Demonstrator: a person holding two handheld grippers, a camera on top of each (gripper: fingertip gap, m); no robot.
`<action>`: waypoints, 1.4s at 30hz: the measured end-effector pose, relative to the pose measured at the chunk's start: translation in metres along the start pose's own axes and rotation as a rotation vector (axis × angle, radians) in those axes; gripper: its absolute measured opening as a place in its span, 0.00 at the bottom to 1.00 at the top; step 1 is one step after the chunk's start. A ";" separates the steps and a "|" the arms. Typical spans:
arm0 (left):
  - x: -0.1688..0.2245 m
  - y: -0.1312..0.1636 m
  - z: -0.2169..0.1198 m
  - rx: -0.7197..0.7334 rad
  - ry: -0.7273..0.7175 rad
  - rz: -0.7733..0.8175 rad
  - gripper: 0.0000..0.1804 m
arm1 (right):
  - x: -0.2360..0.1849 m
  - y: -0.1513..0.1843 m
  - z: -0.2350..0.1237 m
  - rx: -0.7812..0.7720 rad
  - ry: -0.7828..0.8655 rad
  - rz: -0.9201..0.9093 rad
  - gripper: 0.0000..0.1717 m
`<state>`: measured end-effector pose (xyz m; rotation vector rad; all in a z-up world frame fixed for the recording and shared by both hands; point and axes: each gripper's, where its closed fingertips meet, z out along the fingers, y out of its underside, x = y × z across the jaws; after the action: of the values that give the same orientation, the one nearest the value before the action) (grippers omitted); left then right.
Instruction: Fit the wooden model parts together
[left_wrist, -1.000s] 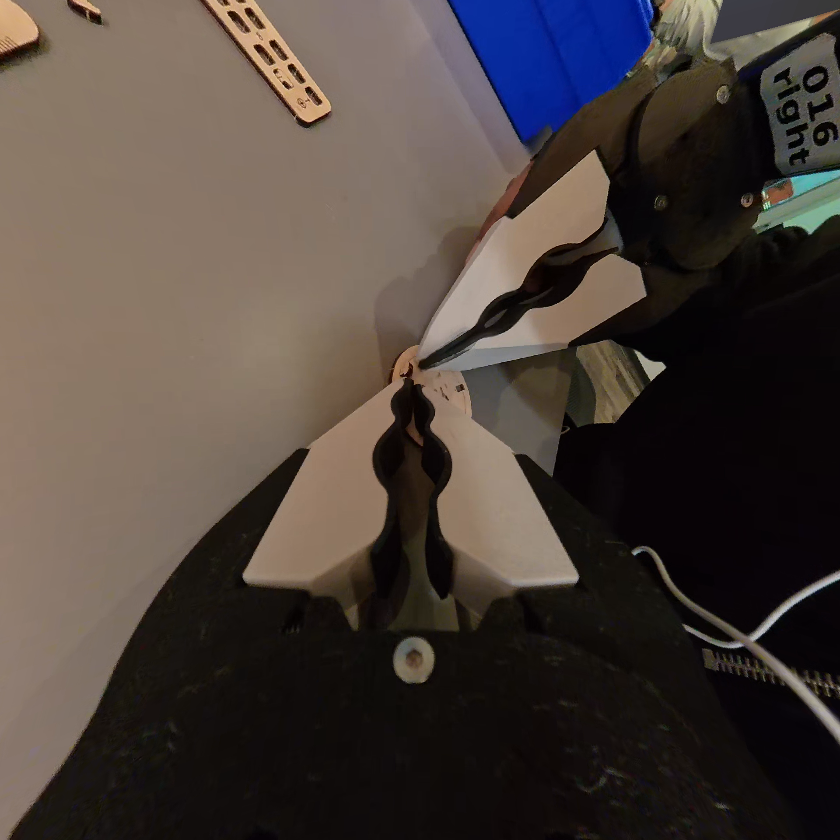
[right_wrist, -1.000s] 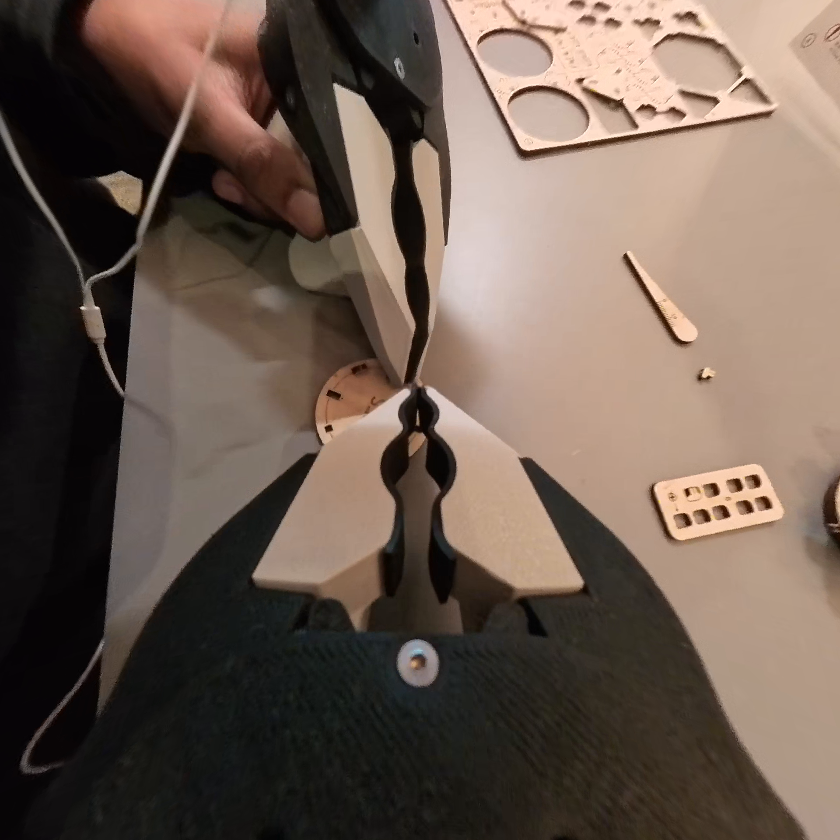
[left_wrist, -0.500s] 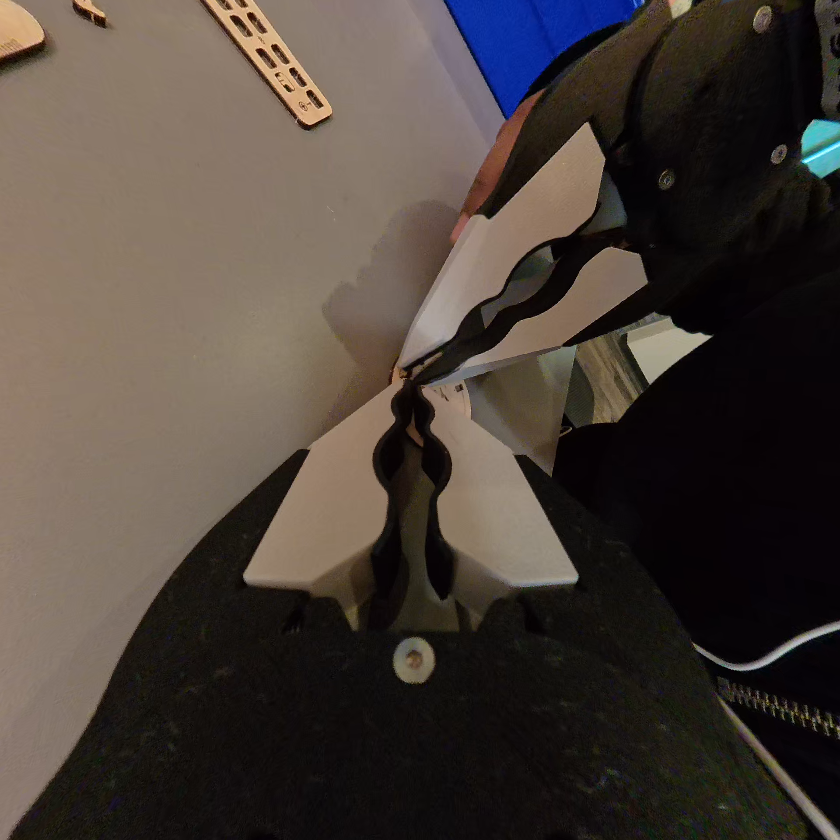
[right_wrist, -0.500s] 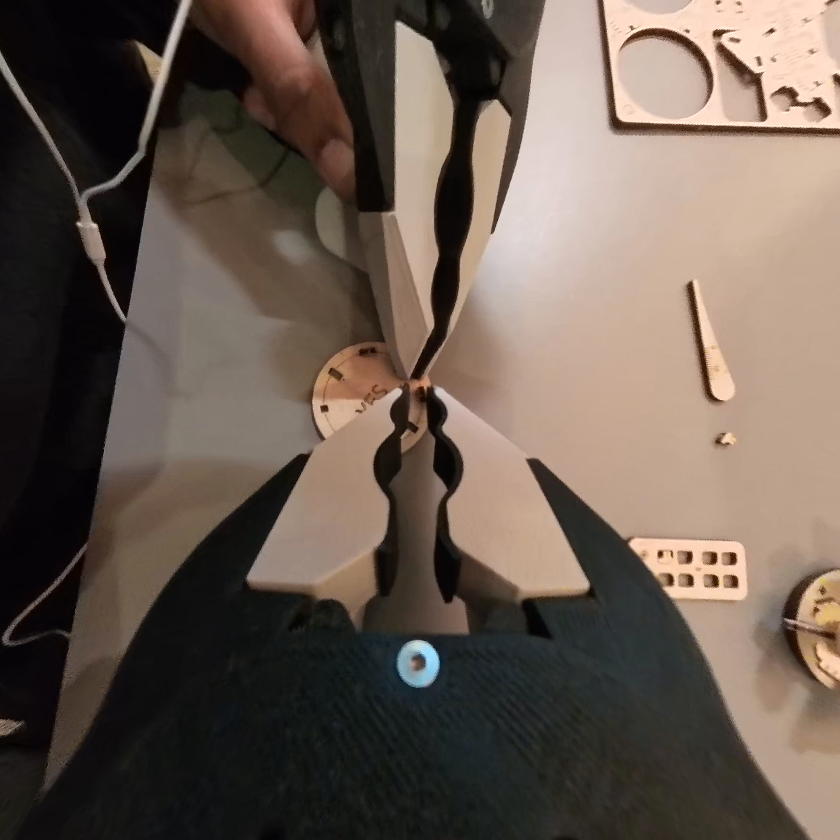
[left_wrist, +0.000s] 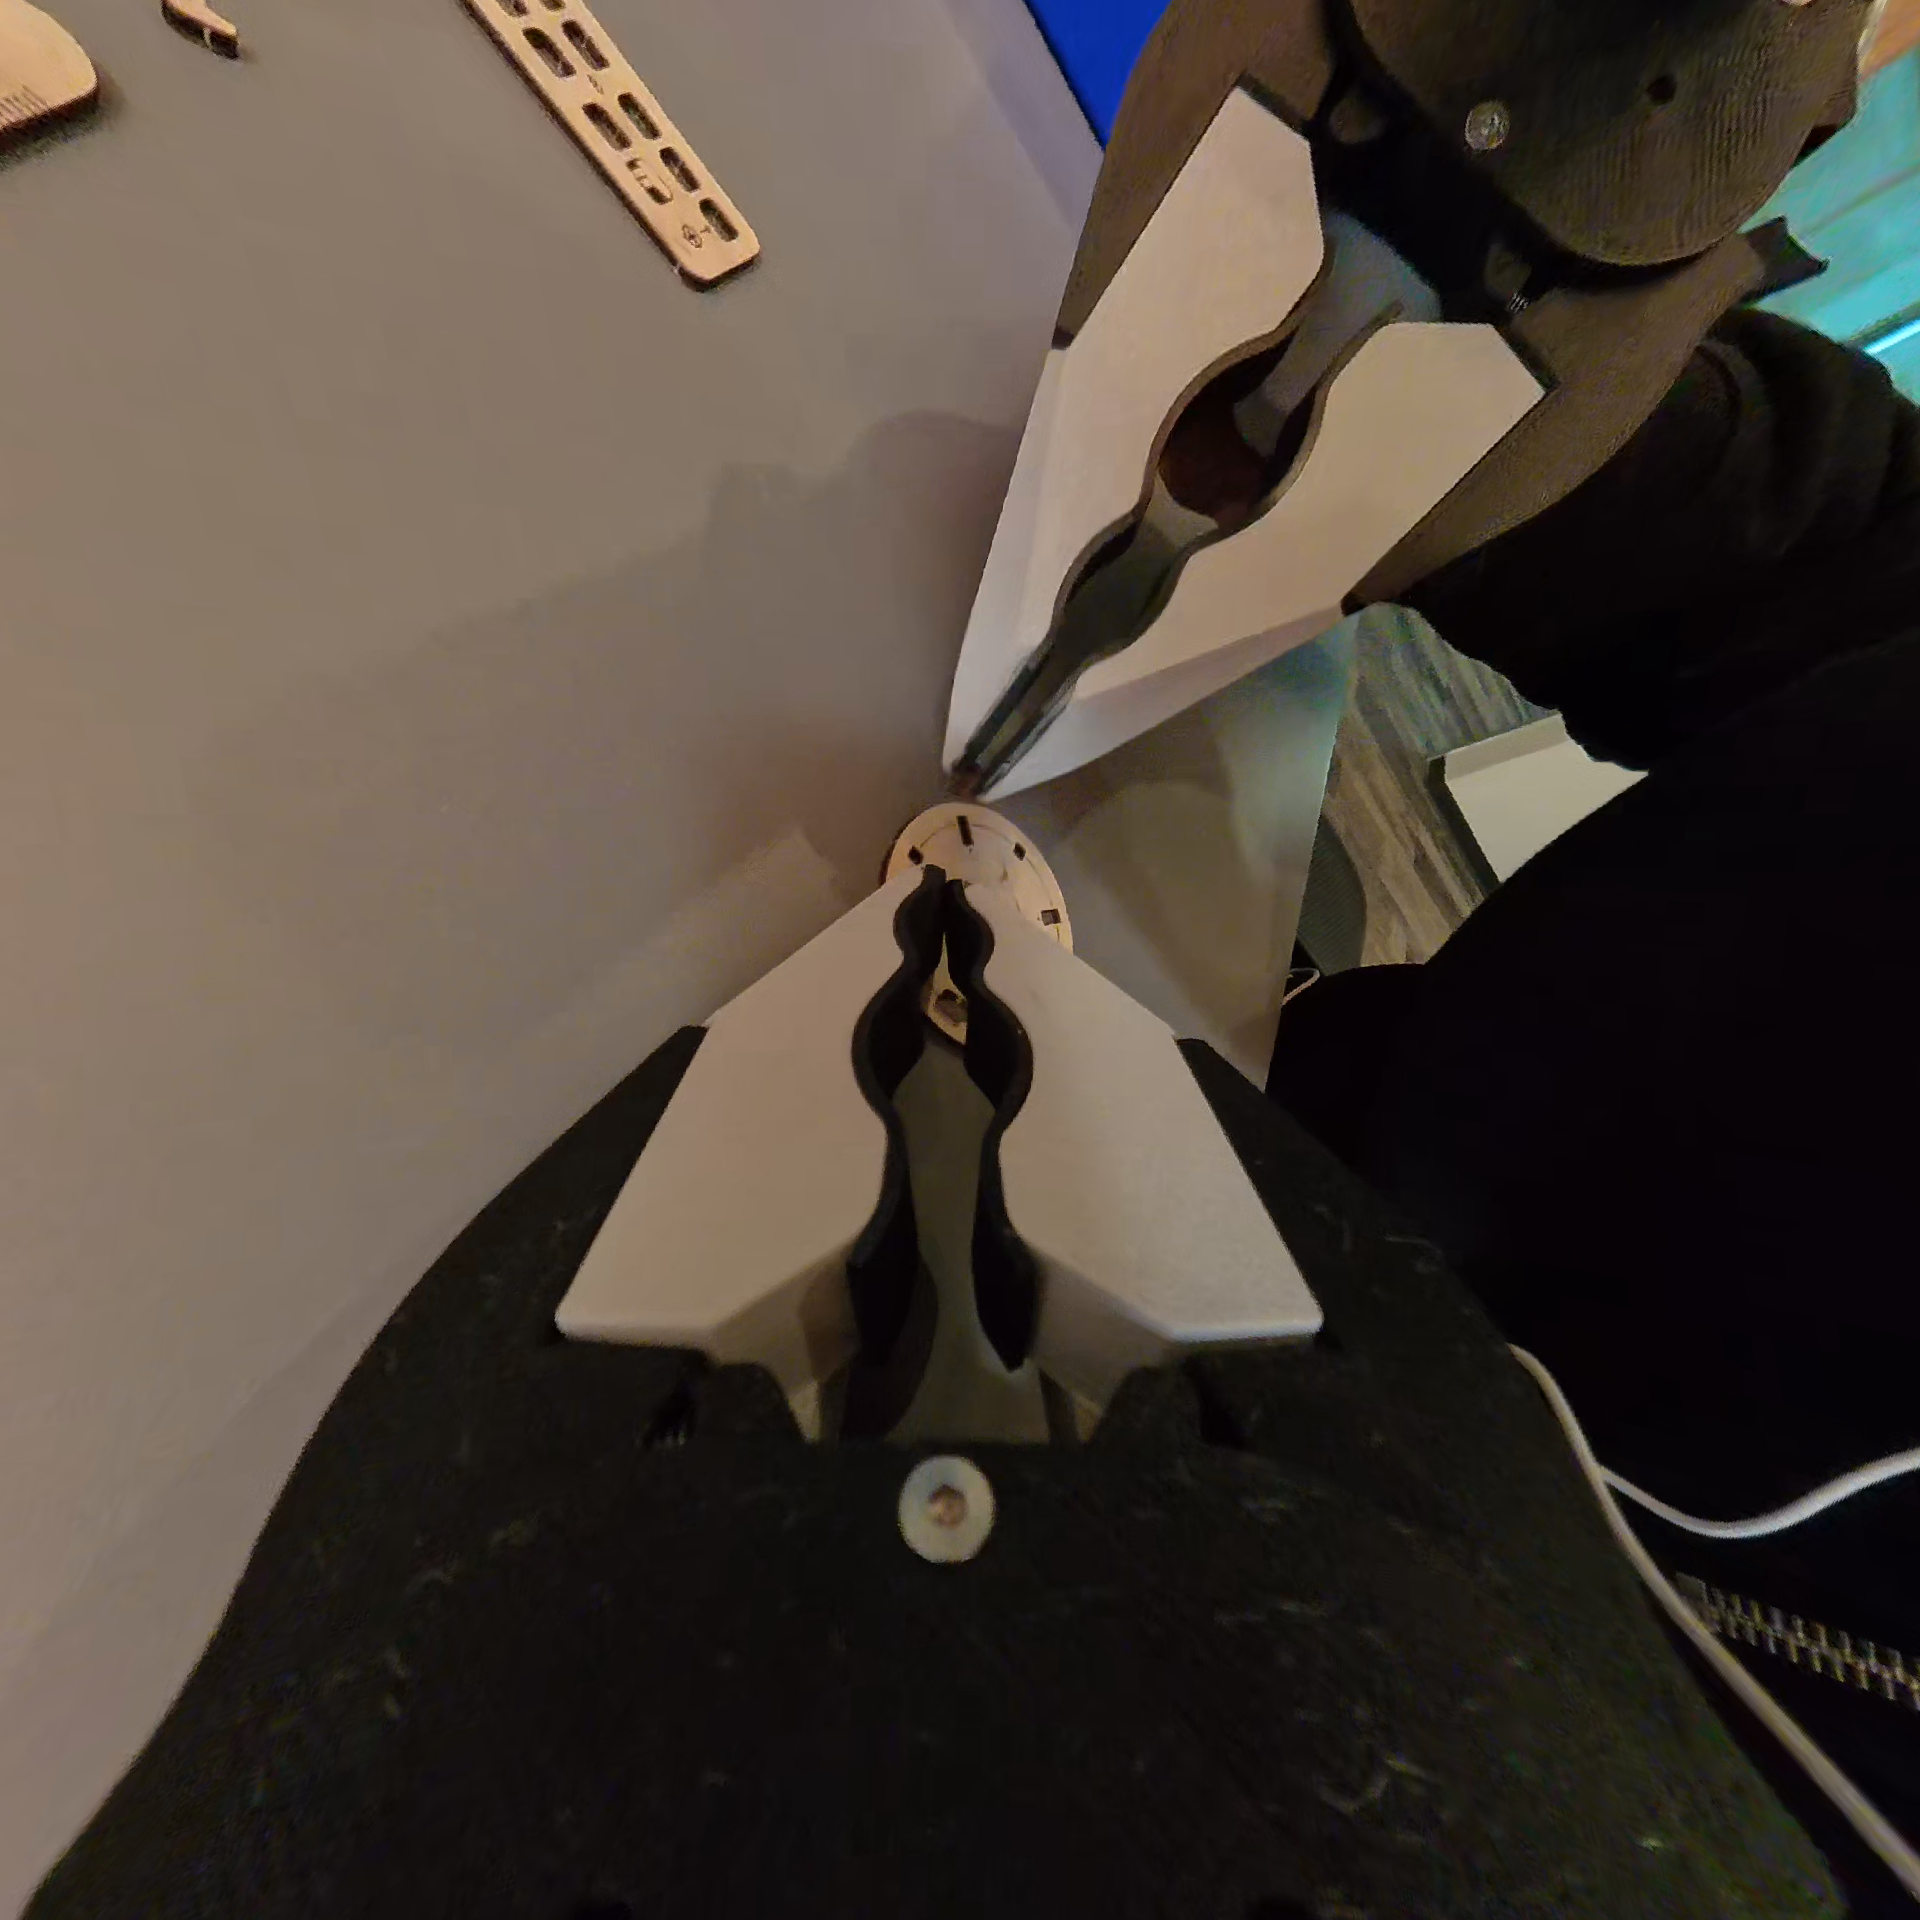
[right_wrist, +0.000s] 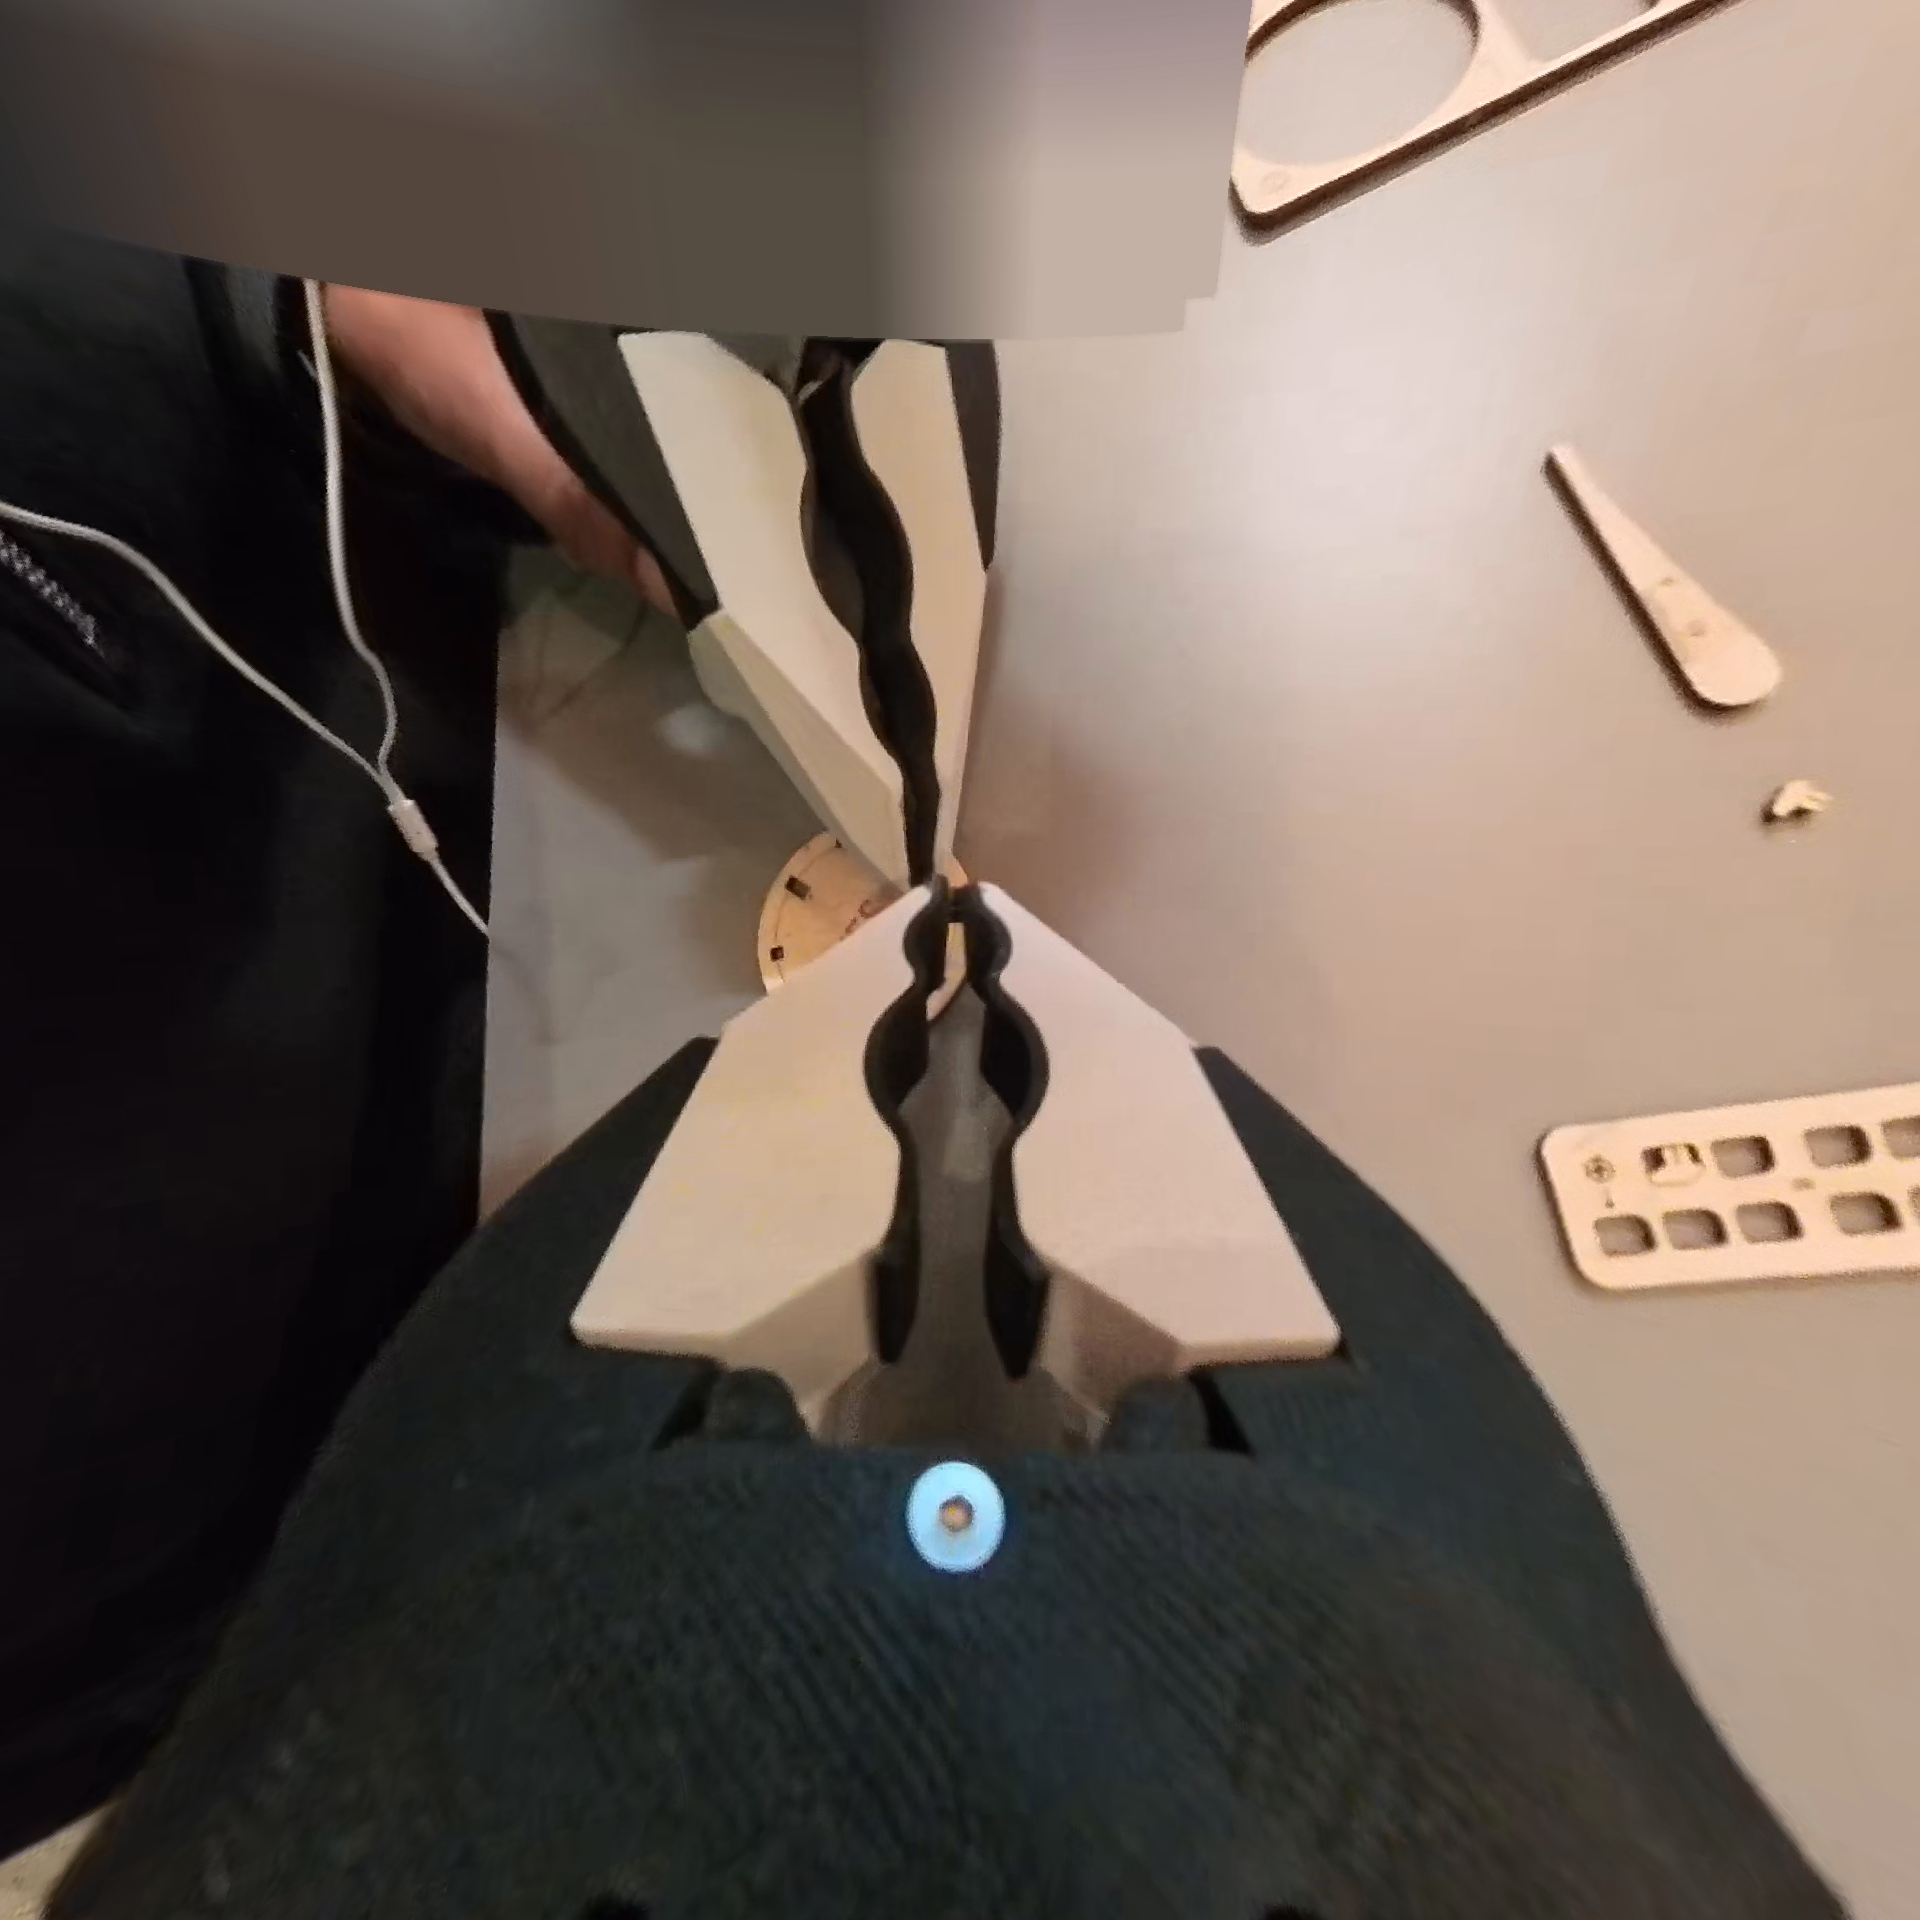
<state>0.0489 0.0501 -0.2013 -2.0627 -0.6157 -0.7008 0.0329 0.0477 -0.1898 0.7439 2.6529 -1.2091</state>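
Both pairs of tongs meet tip to tip over one round wooden disc (left_wrist: 987, 847) that lies near the near edge of the grey surface (left_wrist: 416, 623). The left tongs (left_wrist: 940, 883) are closed, pads together, with their tips on the disc. From the right wrist view they come steeply down from the far side onto its right edge. The right tongs (right_wrist: 948, 896) are closed as well, their tips at that same edge. From the left wrist view they end just beyond the disc's far rim. A tiny brownish bit shows at that tip, but it cannot be told whether it is a gripped piece or only shadow. The disc carries several small dark slots around its rim, and none that shows has anything standing in it.

Counted on the surface, well apart from the disc:
- One flat wooden sheet with round cut-outs (right_wrist: 1455, 94) at the far right.
- One paddle-shaped wooden stick (right_wrist: 1662, 582) right of the tongs.
- One small wooden chip (right_wrist: 1792, 800) just nearer than the stick.
- One wooden plate with two rows of small windows (right_wrist: 1745, 1195) at the near right.
- One long perforated strip (left_wrist: 613, 135) at the far side in the left wrist view, with two more wooden pieces cut off by the frame at the far left.

One white cable (right_wrist: 353, 582) hangs over the person's dark clothing on the left.
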 end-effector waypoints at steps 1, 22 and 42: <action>0.000 0.000 0.000 0.001 0.004 0.000 0.00 | 0.000 0.001 -0.001 -0.003 0.014 -0.003 0.00; 0.017 -0.028 -0.032 0.274 0.096 0.065 0.00 | -0.029 -0.030 -0.025 0.371 -0.033 0.463 0.00; -0.005 0.003 -0.010 0.033 -0.074 0.021 0.00 | -0.006 0.007 0.012 -0.301 0.110 -0.265 0.00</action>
<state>0.0441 0.0391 -0.2016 -2.0694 -0.6426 -0.6004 0.0404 0.0400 -0.2009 0.4322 3.0034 -0.8037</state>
